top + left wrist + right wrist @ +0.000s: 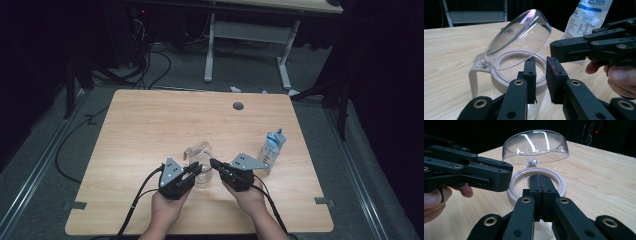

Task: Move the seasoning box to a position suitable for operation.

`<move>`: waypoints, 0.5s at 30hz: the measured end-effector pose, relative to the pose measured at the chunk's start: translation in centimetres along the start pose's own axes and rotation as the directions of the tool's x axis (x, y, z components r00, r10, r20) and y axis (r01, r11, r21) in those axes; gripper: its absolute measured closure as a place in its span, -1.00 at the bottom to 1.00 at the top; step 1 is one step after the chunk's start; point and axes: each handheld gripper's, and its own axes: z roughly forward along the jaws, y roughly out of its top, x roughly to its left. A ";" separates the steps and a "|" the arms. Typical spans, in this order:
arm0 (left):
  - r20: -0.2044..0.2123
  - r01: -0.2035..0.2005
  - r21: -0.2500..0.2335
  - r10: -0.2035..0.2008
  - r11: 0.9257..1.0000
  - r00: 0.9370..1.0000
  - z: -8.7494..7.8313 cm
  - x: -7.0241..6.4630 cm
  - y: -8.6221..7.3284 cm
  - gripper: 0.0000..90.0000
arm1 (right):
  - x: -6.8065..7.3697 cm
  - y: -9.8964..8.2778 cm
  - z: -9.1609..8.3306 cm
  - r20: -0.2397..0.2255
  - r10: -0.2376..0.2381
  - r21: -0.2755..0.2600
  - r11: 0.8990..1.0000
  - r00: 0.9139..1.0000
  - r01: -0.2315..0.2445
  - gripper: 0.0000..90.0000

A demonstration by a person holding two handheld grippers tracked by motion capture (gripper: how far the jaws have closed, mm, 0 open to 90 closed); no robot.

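The clear jug (200, 162) stands at the lower middle of the high view, its lid (520, 38) tipped up. The left gripper (540, 77) has its jaws a little apart, one inside the rim (506, 86). The right gripper (541, 195) is fully closed, empty, over the rim. A pouch (272, 146) stands to the right.

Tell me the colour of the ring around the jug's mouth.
Pale pinkish beige, under a clear raised lid. The ring shows best in the right gripper view.
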 end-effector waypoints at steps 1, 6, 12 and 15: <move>0.000 0.000 0.000 0.000 1.000 1.000 0.0 0.0 0.0 0.76 | 0.0 0.0 0.0 0.000 0.000 0.000 1.000 1.000 0.000 0.98; -0.013 0.011 -0.022 -0.011 1.000 1.000 -0.4 0.2 0.1 0.78 | 0.0 0.0 0.5 -0.005 -0.007 -0.003 1.000 1.000 0.007 0.99; -0.017 0.011 -0.030 -0.011 0.999 1.000 -0.3 0.4 0.0 0.82 | 0.0 -0.2 0.6 0.009 -0.015 0.008 1.000 1.000 0.015 1.00; -0.018 0.016 -0.033 -0.016 0.999 1.000 -0.4 0.6 -0.1 0.84 | 0.0 -0.2 0.4 0.019 -0.020 0.009 1.000 1.000 0.019 1.00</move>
